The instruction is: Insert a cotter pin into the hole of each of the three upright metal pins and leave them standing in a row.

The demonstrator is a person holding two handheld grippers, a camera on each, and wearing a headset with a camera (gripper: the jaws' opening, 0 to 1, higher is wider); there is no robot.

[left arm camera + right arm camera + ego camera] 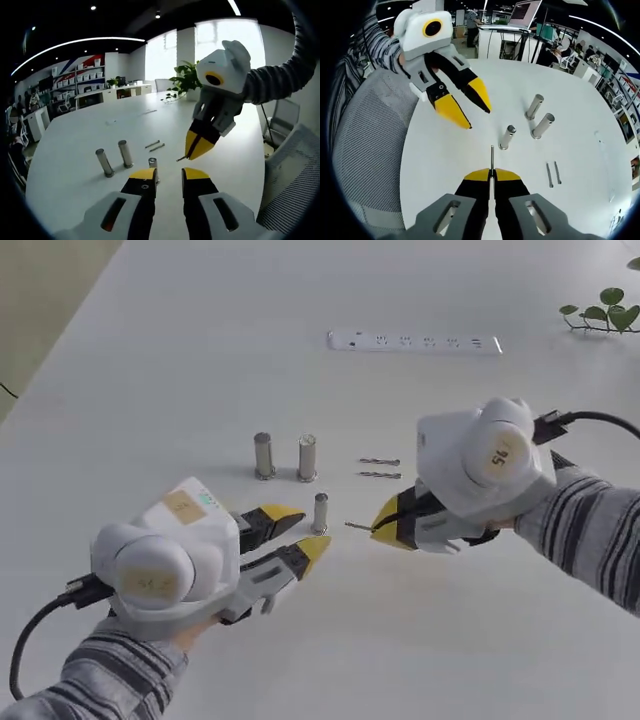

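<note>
Metal cotter pin (358, 527) held level, tip toward upright pin (320, 512)

left gripper (301, 529): rounded white shell, black jaws tipped yellow, round tan sticker (150, 583) with dark marking, black left cable (35, 630) | right gripper (385, 517): same build, black right cable (600, 420) | left sleeve (110, 680), right sleeve (590, 530): grey with dark stripes

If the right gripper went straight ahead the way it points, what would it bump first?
Probably the nearest metal pin. The cotter pin pinched in the right gripper points almost at it, perhaps slightly to one side, so its tip would touch first.
</note>
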